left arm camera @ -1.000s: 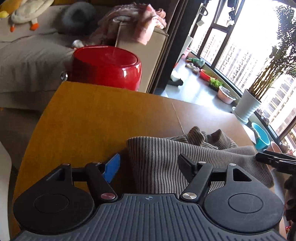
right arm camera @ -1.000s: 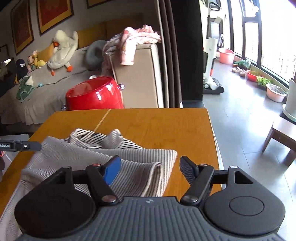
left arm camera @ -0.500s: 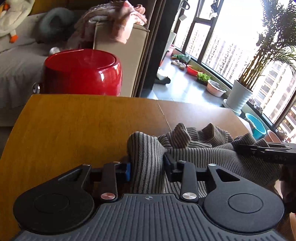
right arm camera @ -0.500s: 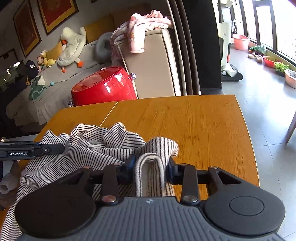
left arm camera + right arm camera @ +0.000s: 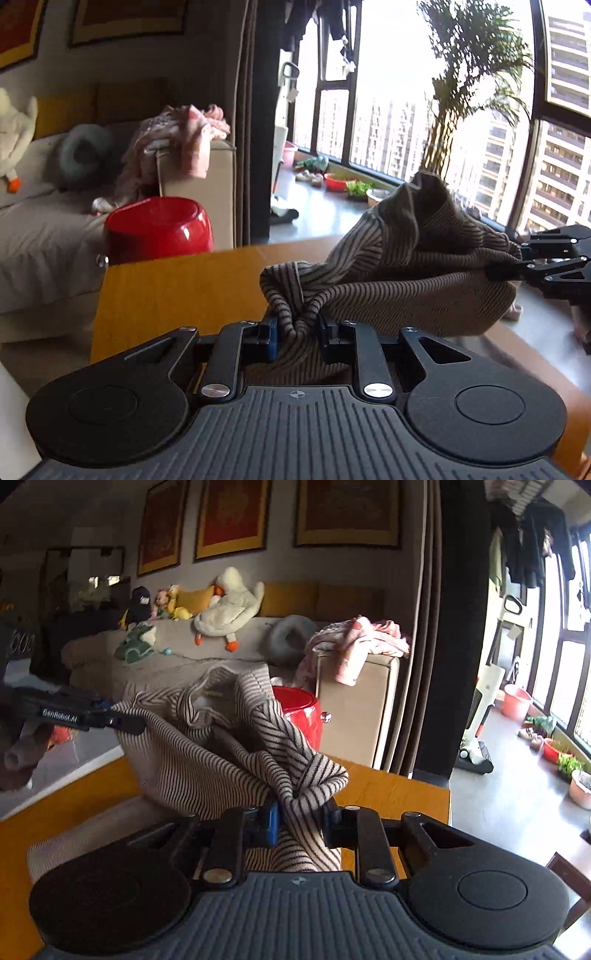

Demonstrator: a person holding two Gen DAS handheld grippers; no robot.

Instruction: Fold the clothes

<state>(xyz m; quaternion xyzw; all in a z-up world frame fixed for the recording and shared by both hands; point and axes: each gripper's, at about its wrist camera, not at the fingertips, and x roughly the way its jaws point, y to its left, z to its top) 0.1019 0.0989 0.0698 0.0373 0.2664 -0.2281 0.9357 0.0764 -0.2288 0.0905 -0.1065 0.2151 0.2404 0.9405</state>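
A beige garment with thin dark stripes [image 5: 399, 258] hangs stretched between both grippers above the wooden table [image 5: 177, 291]. My left gripper [image 5: 297, 330] is shut on one bunched corner of it. My right gripper [image 5: 301, 821] is shut on the other corner of the striped garment [image 5: 207, 764]. The right gripper also shows at the right edge of the left wrist view [image 5: 506, 271], and the left gripper at the left of the right wrist view [image 5: 129, 723]. The garment's lower part trails onto the table [image 5: 399, 794].
A red pot [image 5: 159, 229] stands past the table's far edge, in front of a beige sofa arm [image 5: 199, 199] draped with pink clothes [image 5: 354, 642]. A sofa with plush toys [image 5: 229, 605] lies behind. Windows, a potted palm [image 5: 461, 92] and floor basins are to the right.
Both grippers have lifted, raising the striped garment off the table and pulling it taut between them. A second ago both were open over the flat garment, then they closed on it.
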